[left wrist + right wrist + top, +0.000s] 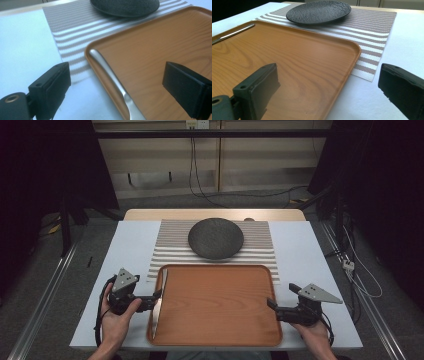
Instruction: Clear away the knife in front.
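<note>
A brown wooden tray (215, 320) lies at the table's near edge. A silver utensil (159, 302) rests in it along the left rim. My left gripper (146, 287) is open at that rim. In the left gripper view the utensil (110, 75) and the tray (160, 55) edge run between the spread jaws of the left gripper (117, 92). My right gripper (283, 295) is open at the tray's right rim. In the right gripper view the right gripper (329, 92) has one jaw over the tray (294, 60) and one over the table, with the utensil (232, 33) far off.
A dark round plate (216, 238) sits on a striped placemat (170, 251) just beyond the tray, also seen as the plate (125, 6) and the plate (319, 11). White table surface (132, 245) lies on both sides. Cables hang off the right edge.
</note>
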### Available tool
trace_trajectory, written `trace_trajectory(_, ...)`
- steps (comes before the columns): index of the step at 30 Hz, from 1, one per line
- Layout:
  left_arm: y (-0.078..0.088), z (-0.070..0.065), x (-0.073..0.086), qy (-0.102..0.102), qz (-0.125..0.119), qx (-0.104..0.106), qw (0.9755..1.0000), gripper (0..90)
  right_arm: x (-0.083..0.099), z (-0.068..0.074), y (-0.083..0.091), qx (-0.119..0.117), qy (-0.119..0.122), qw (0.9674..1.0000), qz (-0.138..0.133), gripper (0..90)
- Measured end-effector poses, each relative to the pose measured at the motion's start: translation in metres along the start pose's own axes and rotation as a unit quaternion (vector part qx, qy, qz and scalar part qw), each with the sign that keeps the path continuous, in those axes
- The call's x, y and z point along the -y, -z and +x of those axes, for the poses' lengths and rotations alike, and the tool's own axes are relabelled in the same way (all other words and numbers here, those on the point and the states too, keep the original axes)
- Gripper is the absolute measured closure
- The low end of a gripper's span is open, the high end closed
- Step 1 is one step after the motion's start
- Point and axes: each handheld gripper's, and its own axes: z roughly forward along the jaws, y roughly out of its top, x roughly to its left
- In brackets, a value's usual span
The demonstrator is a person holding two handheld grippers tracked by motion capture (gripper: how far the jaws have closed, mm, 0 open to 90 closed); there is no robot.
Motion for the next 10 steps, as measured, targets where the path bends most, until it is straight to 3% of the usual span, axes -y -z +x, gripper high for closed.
trace_trajectory(4,0.0007,0.0012,0.0111,-0.005,0.009,0.015,0.9998,7.9,0.0,-0.0011,0.001,0.003,-0.002,1.0,-0.002,2.7)
trace_trajectory(10,0.0032,0.0014,0.0108,-0.014,0.006,0.01,0.9998,7.9,-0.0002,0.0003,0.0011,0.004,0.001,1.0,-0.003,2.7)
